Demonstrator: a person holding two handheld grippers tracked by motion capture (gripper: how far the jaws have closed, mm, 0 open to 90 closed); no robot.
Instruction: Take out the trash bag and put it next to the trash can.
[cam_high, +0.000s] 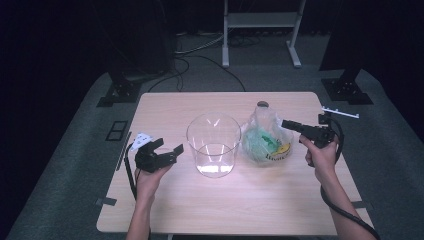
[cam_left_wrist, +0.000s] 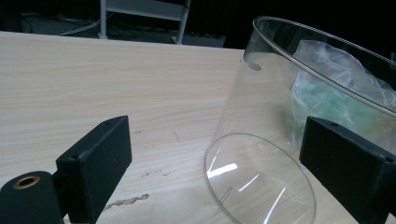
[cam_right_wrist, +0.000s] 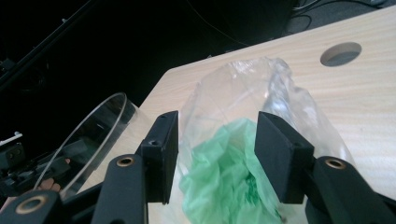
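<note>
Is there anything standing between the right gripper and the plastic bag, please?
Nothing visible does: the right gripper is open with its jaws aimed at the plastic bag, which sits beside the clear container.

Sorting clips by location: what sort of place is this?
Probably a lab or recording studio, not a home: black curtains surround a lone wooden table, with loose cables and stand bases on grey carpet.

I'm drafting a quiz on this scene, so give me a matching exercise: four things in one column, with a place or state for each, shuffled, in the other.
Things:
1. clear container
2. plastic bag
3. left gripper
4. round hole

Descriptions:
A. holds green material
B. open, beside the container
C. empty, mid-table
D. at the table's far edge

Pairs: 1-C, 2-A, 3-B, 4-D
</note>
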